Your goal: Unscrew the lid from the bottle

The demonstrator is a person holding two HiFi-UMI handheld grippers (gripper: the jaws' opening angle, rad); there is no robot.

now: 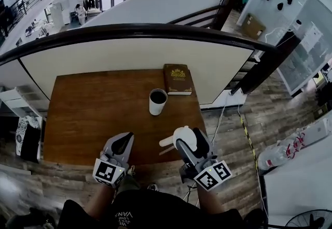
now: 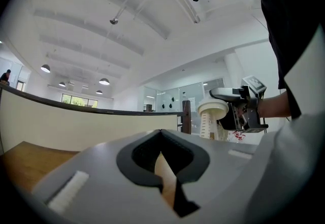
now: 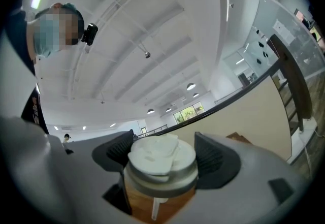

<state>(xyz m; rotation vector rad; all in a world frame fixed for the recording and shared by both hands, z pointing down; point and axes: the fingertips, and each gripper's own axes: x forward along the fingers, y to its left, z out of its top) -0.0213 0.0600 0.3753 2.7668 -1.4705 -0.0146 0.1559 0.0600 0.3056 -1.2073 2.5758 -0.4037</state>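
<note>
The white bottle (image 1: 157, 101) stands upright near the middle of the wooden table (image 1: 93, 113), its mouth dark and uncovered. My right gripper (image 1: 190, 143) is over the table's front edge, shut on the white flip-top lid (image 1: 181, 136); a straw hangs under the lid. In the right gripper view the lid (image 3: 161, 159) sits between the two dark pads (image 3: 216, 159). The left gripper view shows that lid (image 2: 212, 112) off to the right. My left gripper (image 1: 123, 140) hovers at the front edge, left of the right one, shut with nothing in it (image 2: 161, 136).
A brown book (image 1: 178, 78) lies at the table's far edge, just behind the bottle. A curved dark railing (image 1: 155, 30) with a white panel runs behind the table. Wooden floor lies to the right, with a cable (image 1: 220, 119) trailing down.
</note>
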